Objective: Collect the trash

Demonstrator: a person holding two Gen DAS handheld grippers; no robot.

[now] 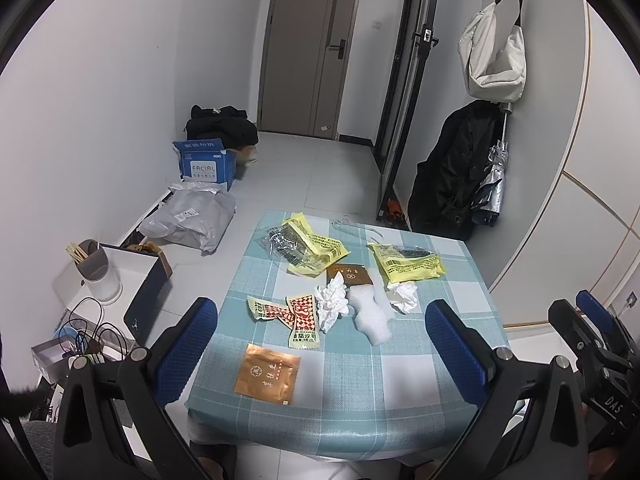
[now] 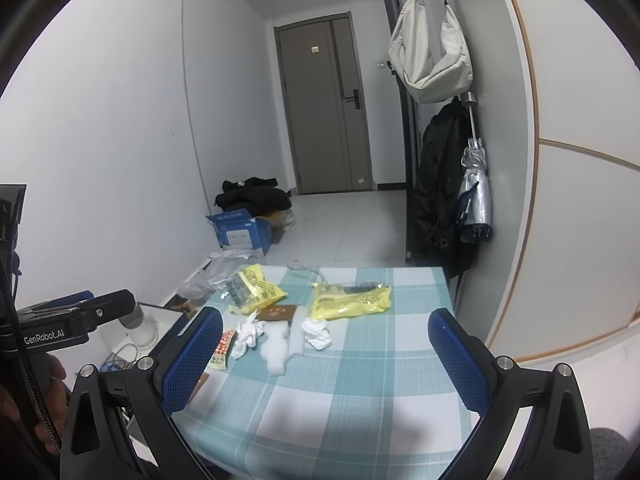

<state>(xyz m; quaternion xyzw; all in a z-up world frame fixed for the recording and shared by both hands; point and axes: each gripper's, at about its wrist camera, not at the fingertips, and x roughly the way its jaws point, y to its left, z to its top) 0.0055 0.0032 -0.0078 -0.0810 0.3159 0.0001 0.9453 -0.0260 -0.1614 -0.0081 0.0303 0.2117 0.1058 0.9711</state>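
Left gripper (image 1: 322, 334) and right gripper (image 2: 326, 344) both spread wide, nothing held, hovering over the near edge of the checked table (image 1: 360, 392). Trash sits scattered mid-table: gold sachet (image 1: 267, 373) at 7 o'clock nearest the left gripper, red-check ketchup packets (image 1: 294, 316) just beyond it, crumpled tissues (image 1: 331, 303) touching a white foam piece (image 1: 370, 312) at centre, brown sachet (image 1: 349, 275) behind. Two yellow wrappers (image 1: 310, 250) lie at 12 and 1 o'clock toward the far edge.

Wrappers (image 1: 314, 254), crumpled tissues (image 1: 331, 305) strewn flat
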